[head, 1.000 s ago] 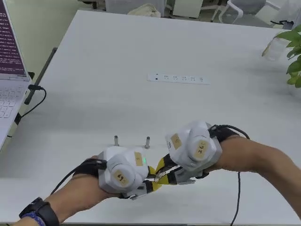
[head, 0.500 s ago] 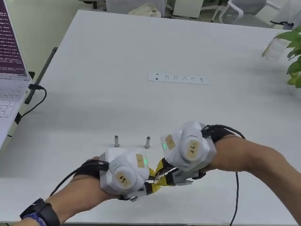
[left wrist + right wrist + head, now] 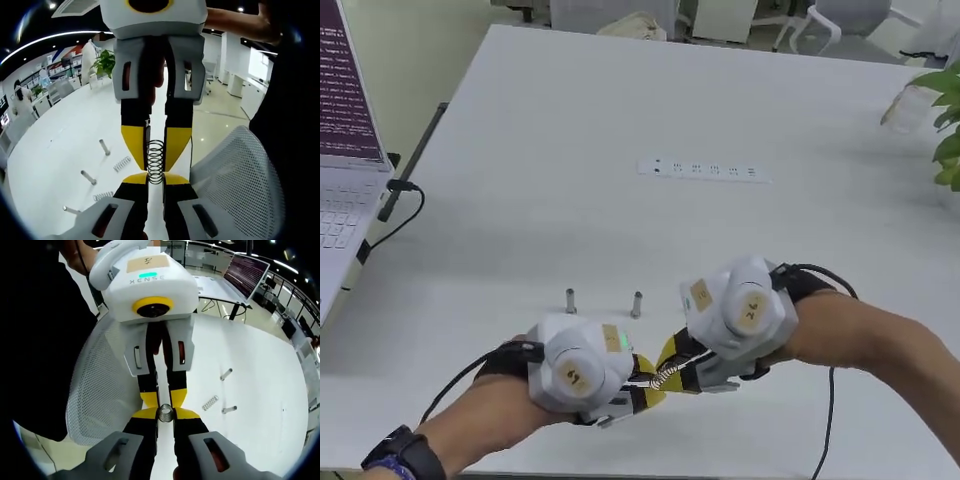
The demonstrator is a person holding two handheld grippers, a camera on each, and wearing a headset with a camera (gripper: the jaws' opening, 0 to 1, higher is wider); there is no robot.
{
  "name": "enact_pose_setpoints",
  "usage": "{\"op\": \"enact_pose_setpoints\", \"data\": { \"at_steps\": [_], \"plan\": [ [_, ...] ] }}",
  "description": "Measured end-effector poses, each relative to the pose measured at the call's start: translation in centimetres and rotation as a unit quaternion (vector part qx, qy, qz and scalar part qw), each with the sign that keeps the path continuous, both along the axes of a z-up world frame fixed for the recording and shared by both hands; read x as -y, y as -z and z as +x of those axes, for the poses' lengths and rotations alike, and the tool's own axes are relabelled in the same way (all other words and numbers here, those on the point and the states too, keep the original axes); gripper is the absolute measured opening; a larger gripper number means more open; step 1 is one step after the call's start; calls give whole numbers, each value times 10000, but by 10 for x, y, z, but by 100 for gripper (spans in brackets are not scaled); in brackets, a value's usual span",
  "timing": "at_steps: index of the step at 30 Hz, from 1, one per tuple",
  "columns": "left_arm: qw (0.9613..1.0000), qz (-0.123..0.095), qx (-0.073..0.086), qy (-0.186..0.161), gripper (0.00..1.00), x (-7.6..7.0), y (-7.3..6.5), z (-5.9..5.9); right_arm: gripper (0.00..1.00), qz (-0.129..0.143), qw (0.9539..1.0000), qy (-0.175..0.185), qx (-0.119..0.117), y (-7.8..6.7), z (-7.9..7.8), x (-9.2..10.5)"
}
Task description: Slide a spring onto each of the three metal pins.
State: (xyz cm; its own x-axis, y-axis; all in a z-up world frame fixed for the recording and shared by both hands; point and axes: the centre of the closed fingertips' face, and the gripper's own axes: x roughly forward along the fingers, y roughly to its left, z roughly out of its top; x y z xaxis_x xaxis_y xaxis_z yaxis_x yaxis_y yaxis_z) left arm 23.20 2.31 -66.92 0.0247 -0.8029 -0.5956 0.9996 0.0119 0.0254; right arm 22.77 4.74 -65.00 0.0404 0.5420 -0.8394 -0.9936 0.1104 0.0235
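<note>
Spring (image 3: pixel 155 161) of bright, glossy metal wire; pins (image 3: pixel 636 303) of duller grey metal, smooth-sided; left gripper (image 3: pixel 155 180) and right gripper (image 3: pixel 165 416) with glossy white plastic housings, jaw tips faced in matt yellow and black; table (image 3: pixel 620 100) smooth, matt white; chair back (image 3: pixel 240 170) of white open mesh, rough in texture; power strip (image 3: pixel 704 169) of white plastic.

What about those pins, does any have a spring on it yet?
No, all three pins are bare in the left gripper view, with two loose springs lying on the table beside them.
</note>
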Motion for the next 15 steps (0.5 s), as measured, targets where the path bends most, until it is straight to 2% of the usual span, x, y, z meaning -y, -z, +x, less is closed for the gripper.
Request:
{"op": "enact_pose_setpoints", "data": {
  "at_steps": [5,7,15],
  "plan": [
    [9999,-50,43,-86,3,-2,-1,3,8,20,10000,11,45,0,3,-2],
    [9998,-120,-26,-173,3,-5,-2,5,8,59,10000,32,39,-2,4,-3],
    [9985,-155,-119,-508,9,-21,0,13,8,124,9999,60,67,-5,13,-8]
  ]
}}
